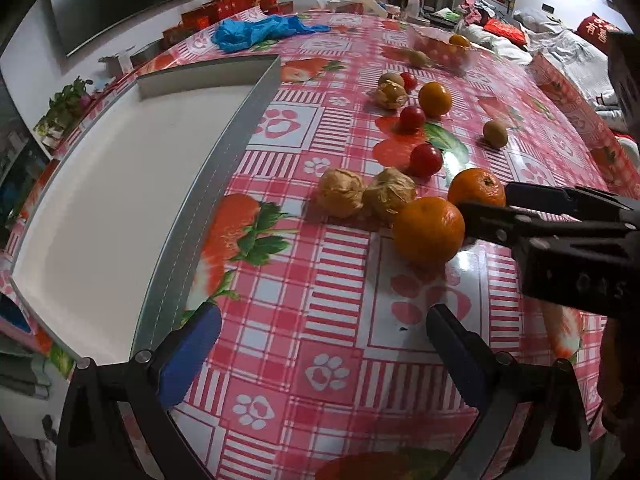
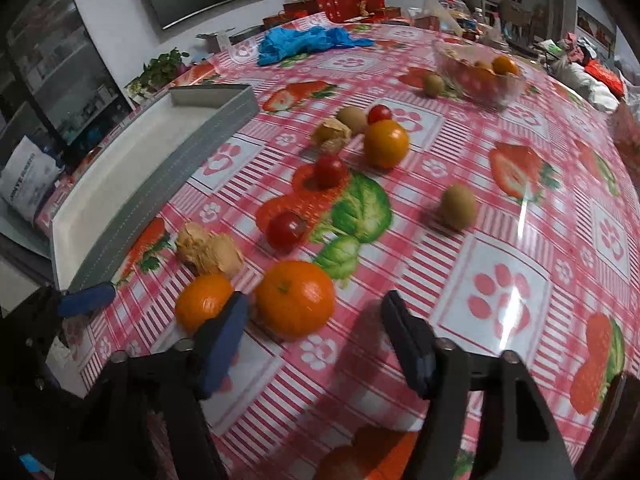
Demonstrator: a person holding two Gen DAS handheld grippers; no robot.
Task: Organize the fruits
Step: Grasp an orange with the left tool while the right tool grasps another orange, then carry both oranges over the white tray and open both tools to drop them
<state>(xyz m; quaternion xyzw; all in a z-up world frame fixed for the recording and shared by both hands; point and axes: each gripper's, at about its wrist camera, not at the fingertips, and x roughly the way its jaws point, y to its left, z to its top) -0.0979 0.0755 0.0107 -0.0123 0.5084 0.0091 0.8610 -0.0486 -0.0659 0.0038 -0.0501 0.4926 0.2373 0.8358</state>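
Observation:
Fruits lie scattered on the pink checked tablecloth: two near tangerines (image 1: 428, 229) (image 1: 477, 187), two husked physalis (image 1: 341, 193), cherry tomatoes (image 1: 425, 159), kiwis (image 1: 495, 133) and a far orange (image 1: 435, 98). A grey-walled white tray (image 1: 224, 160) lies at the left, empty. My left gripper (image 1: 320, 336) is open over bare cloth, in front of the tangerines. My right gripper (image 2: 316, 320) is open around the bigger tangerine (image 2: 295, 299); its left finger (image 2: 224, 340) stands between the two tangerines (image 2: 203, 306). It shows in the left wrist view (image 1: 488, 208) too.
A clear bowl (image 2: 480, 70) with oranges stands at the far right of the table. A blue plastic bag (image 2: 304, 44) lies at the far side. Red boxes and clutter line the back edge. The tray (image 2: 132, 200) runs along the table's left edge.

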